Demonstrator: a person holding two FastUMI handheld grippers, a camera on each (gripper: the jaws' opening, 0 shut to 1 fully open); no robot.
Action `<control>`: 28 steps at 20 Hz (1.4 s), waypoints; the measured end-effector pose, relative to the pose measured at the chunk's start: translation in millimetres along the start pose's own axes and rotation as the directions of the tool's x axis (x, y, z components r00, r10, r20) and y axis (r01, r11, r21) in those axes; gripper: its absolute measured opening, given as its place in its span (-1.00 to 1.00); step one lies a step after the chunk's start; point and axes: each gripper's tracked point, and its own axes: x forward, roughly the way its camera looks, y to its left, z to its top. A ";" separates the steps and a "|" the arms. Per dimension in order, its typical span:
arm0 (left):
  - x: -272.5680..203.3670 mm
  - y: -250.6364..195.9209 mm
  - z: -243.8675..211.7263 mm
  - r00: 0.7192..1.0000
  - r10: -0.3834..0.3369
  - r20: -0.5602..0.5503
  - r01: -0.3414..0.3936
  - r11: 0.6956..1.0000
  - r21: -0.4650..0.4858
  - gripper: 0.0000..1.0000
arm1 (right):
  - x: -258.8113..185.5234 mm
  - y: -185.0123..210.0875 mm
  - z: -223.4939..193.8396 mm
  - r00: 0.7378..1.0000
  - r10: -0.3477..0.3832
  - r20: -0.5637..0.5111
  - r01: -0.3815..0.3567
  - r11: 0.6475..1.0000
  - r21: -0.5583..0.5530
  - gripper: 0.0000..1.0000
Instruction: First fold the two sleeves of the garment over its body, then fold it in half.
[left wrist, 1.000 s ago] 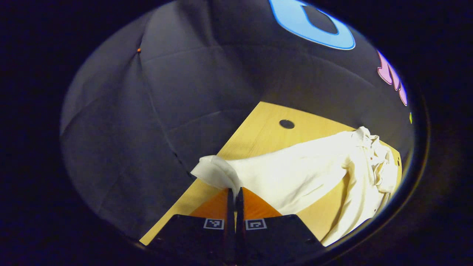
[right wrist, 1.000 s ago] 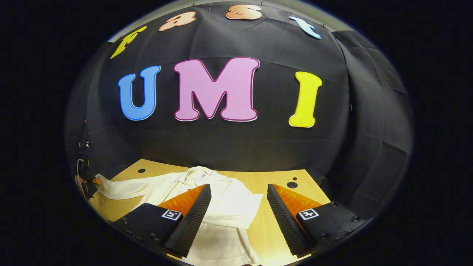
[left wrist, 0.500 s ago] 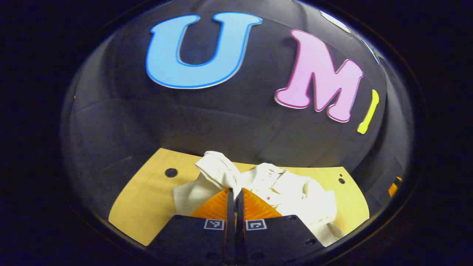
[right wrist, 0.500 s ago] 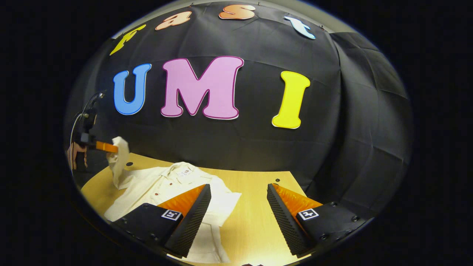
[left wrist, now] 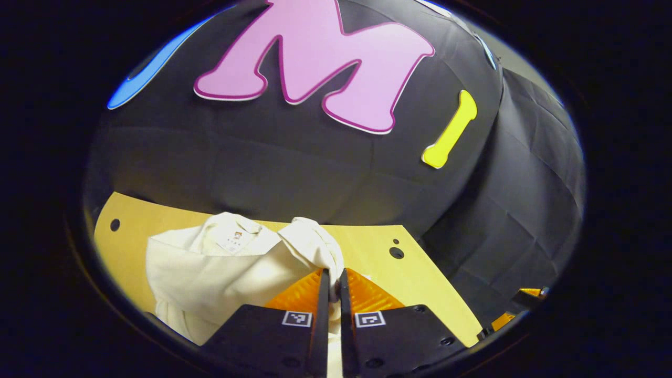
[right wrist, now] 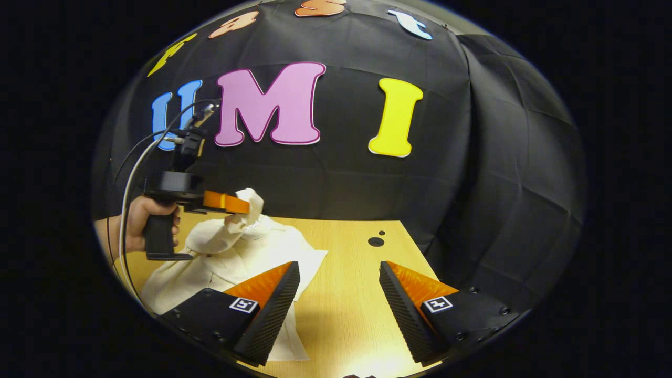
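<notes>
The cream garment (right wrist: 231, 257) lies on the desk (right wrist: 346, 294). Your left gripper (left wrist: 331, 278) pinches one sleeve (left wrist: 310, 244) between closed fingers, lifted over the body. Your right gripper (right wrist: 338, 299) hangs wide open, holding nothing, above the desk beside the garment.

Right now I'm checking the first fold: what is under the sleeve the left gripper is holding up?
The left gripper pinches the sleeve above the garment. Beneath it lie the cream body and collar on the wooden table. The hanging sleeve hides the part directly below it.
</notes>
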 end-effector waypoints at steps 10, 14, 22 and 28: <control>-77.7 42.8 -19.4 0.995 0.036 0.097 -0.051 0.987 0.153 0.92 | 12.2 25.5 -72.4 0.984 0.042 -0.176 -0.037 0.999 0.031 0.96; -161.4 115.8 -66.2 0.983 0.179 0.042 -0.184 0.960 0.212 0.93 | 11.2 48.6 -117.3 0.949 0.078 -0.305 -0.058 0.996 0.075 0.95; -303.1 251.2 -232.3 0.868 0.449 -0.212 -0.434 0.893 0.114 0.93 | -0.4 67.9 -189.5 0.872 0.080 -0.483 -0.039 0.995 0.094 0.96; -330.5 268.9 -308.6 0.788 0.492 -0.371 -0.483 0.867 0.123 0.94 | -10.5 76.5 -237.7 0.808 0.073 -0.585 -0.011 0.994 0.109 0.94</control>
